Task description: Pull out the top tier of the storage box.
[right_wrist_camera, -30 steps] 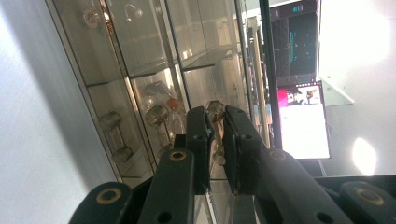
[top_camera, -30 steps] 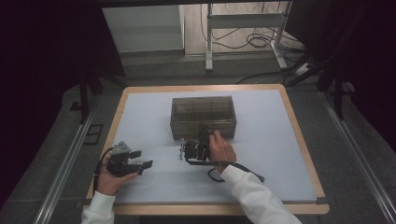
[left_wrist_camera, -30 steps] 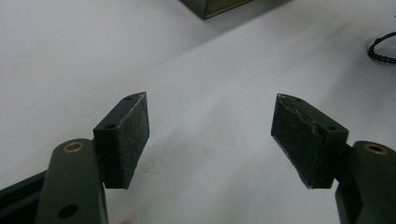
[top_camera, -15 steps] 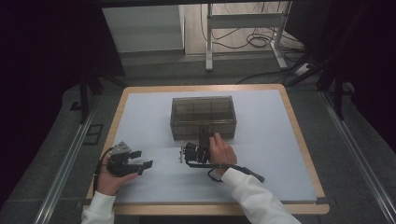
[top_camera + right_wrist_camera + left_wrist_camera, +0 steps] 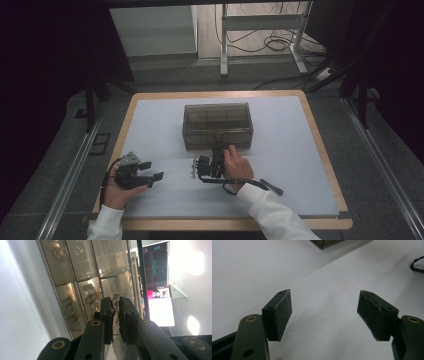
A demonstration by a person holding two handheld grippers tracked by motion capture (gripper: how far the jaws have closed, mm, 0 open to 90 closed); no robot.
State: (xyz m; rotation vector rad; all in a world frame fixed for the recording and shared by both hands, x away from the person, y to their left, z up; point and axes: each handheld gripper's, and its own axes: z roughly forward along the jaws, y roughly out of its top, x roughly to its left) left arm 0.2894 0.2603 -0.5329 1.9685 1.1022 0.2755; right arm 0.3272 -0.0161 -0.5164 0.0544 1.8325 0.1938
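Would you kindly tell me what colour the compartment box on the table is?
The box is a smoky, see-through brownish grey, seen best in the high view.

clear box blocks mid-table, open mat either side

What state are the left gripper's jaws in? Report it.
Open. In the left gripper view the left gripper has pads far apart, with bare table between them.
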